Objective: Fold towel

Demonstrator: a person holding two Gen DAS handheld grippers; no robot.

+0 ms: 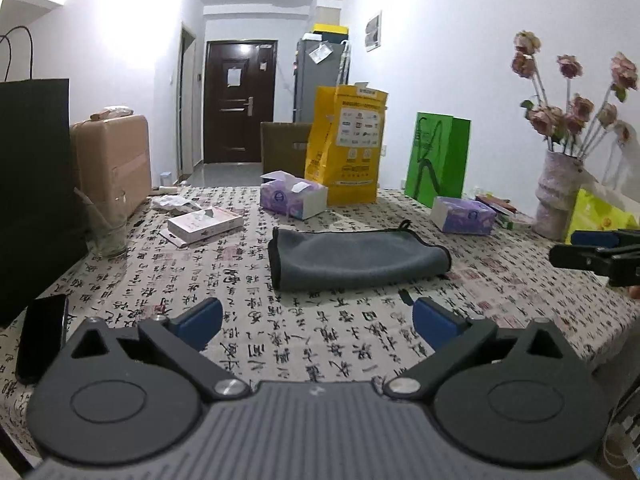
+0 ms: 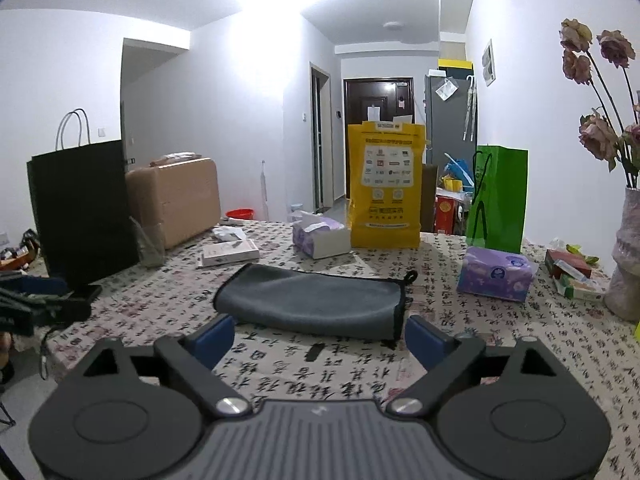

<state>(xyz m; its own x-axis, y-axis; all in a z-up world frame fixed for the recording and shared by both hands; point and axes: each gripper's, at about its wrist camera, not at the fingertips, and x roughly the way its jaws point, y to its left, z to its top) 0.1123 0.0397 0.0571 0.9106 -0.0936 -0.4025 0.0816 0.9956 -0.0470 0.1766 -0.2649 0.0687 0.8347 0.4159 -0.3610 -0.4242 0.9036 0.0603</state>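
Observation:
A grey towel with black trim (image 1: 352, 258) lies folded over on the patterned tablecloth (image 1: 312, 344), a small loop at its far edge. It also shows in the right wrist view (image 2: 316, 300). My left gripper (image 1: 318, 322) is open and empty, held above the table a little in front of the towel. My right gripper (image 2: 320, 340) is open and empty, just in front of the towel's near edge. The right gripper also appears at the right edge of the left wrist view (image 1: 600, 254). The left gripper appears at the left edge of the right wrist view (image 2: 36, 308).
Around the towel stand two purple tissue boxes (image 1: 294, 198) (image 1: 464, 214), a yellow bag (image 1: 348, 144), a green bag (image 1: 438, 158), a vase of flowers (image 1: 556, 196), a black bag (image 1: 34, 196), a glass (image 1: 106, 234), a flat white box (image 1: 204, 222) and a phone (image 1: 42, 338).

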